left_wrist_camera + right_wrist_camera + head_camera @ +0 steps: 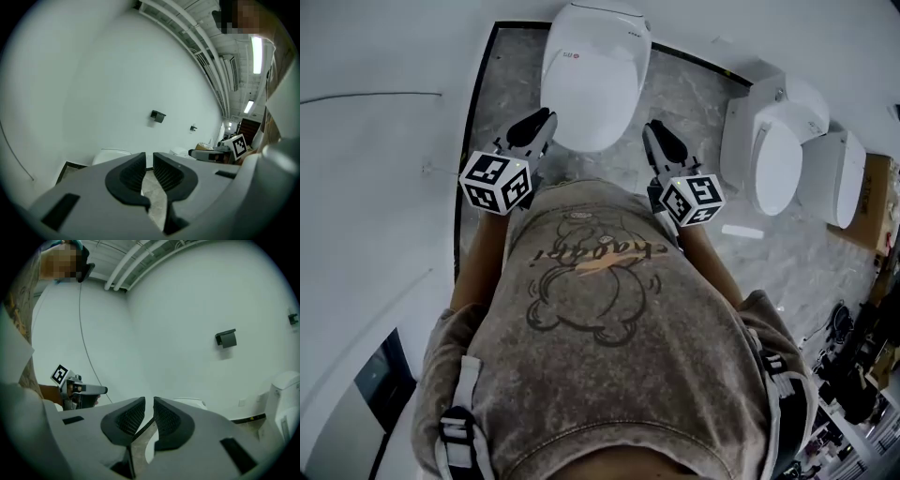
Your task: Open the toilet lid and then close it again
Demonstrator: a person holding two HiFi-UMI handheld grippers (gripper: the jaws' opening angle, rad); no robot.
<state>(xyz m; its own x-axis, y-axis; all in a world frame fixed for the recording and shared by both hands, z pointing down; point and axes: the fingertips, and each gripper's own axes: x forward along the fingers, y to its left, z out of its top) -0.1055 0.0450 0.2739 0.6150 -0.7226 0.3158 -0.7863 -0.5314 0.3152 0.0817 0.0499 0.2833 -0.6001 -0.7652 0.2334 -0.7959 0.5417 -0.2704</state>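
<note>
We hold the left gripper [542, 122] and right gripper [656, 133] by our chest, jaws nearly together on nothing, flanking but clear of the far lid [592, 80], which lies shut, seemingly untouched or finished.

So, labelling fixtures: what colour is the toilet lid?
The lid is white, clearest in the head view.

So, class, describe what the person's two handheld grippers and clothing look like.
The left claw and right claw are grey with dark ribbed pads; each carries a white cube of black square markers. The person wears a faded brownish short-sleeved T-shirt with a cartoon print.
</note>
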